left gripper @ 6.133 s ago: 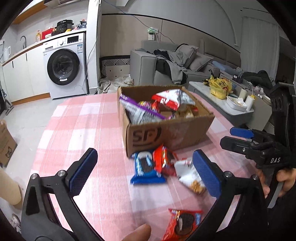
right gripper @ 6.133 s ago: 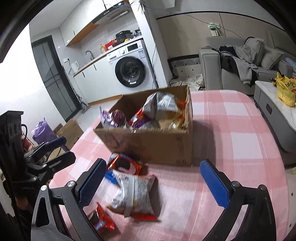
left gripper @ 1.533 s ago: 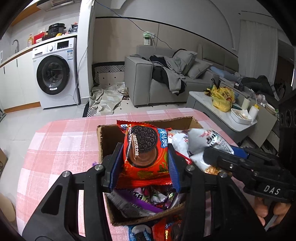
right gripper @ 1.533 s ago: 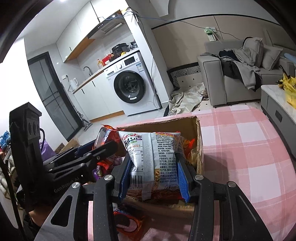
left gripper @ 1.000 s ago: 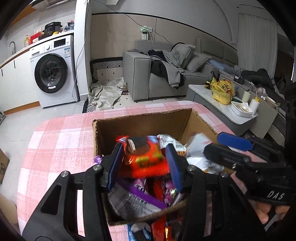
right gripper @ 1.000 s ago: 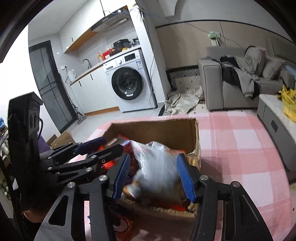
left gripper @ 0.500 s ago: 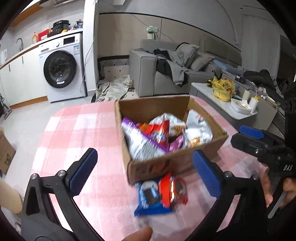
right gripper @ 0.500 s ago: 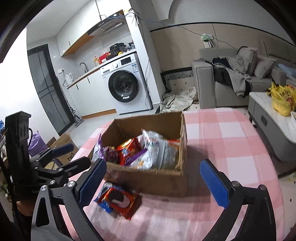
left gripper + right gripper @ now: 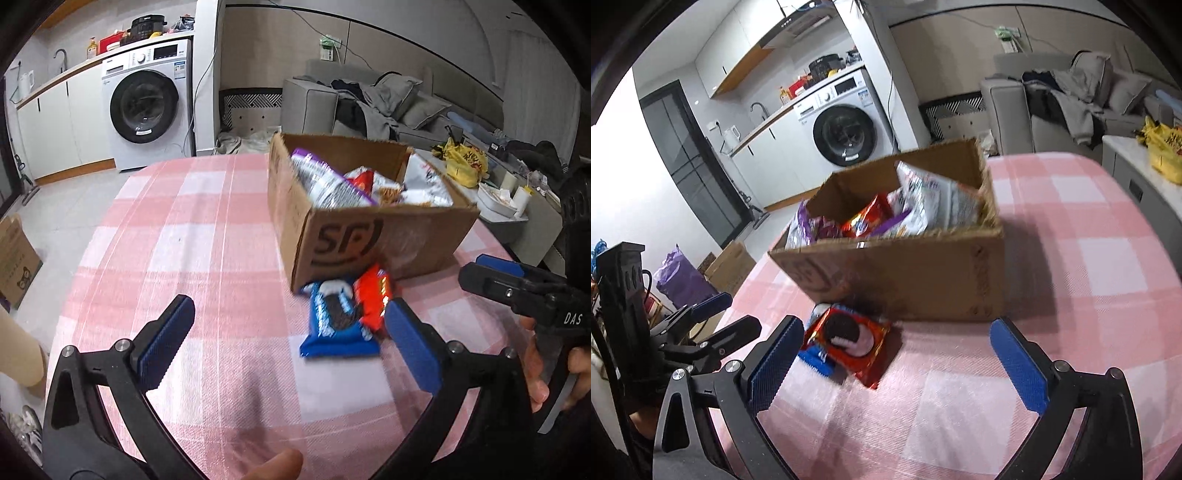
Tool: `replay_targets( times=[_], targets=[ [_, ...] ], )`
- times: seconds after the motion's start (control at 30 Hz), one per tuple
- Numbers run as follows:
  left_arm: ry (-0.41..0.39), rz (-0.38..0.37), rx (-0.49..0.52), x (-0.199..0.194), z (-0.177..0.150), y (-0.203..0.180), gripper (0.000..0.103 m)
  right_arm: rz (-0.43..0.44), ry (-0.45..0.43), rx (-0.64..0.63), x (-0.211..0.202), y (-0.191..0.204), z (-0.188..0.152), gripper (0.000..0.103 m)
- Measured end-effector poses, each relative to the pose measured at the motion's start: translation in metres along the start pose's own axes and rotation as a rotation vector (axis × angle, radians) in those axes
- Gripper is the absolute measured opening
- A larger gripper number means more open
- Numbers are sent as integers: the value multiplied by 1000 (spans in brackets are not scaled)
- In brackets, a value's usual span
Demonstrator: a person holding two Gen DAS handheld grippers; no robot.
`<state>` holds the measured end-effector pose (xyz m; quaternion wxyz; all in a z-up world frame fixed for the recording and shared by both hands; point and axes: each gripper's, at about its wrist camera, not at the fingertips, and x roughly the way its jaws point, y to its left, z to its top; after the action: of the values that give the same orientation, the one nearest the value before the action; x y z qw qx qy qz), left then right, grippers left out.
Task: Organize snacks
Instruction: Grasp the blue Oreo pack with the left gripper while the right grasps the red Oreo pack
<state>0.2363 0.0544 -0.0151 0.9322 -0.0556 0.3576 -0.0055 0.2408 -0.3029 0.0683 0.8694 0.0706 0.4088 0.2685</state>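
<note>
Snack packets fill the cardboard box (image 9: 369, 236) on the pink-checked bench (image 9: 184, 236), while a blue cookie pack (image 9: 336, 325) and a red cookie pack (image 9: 849, 339) lie overlapping on the cloth just in front of the box. Left gripper (image 9: 291, 339) and right gripper (image 9: 897, 365) both hover above the bench with jaws spread wide and nothing between them, having just been opening.

left tongs (image 9: 288, 334): black frame, blue ribbed pads, silver screws | right tongs (image 9: 897, 363): same, "DAS" marking
</note>
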Motion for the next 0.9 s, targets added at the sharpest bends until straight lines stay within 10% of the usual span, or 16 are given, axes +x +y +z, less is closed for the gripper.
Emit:
replay_targets(
  times=[0.77, 0.9],
  targets=[
    [4, 45, -64, 9, 5, 35, 102, 102, 167, 66, 83, 40, -6, 102],
    [7, 45, -72, 11, 3, 37, 102, 112, 181, 73, 92, 40, -4, 89]
  ],
)
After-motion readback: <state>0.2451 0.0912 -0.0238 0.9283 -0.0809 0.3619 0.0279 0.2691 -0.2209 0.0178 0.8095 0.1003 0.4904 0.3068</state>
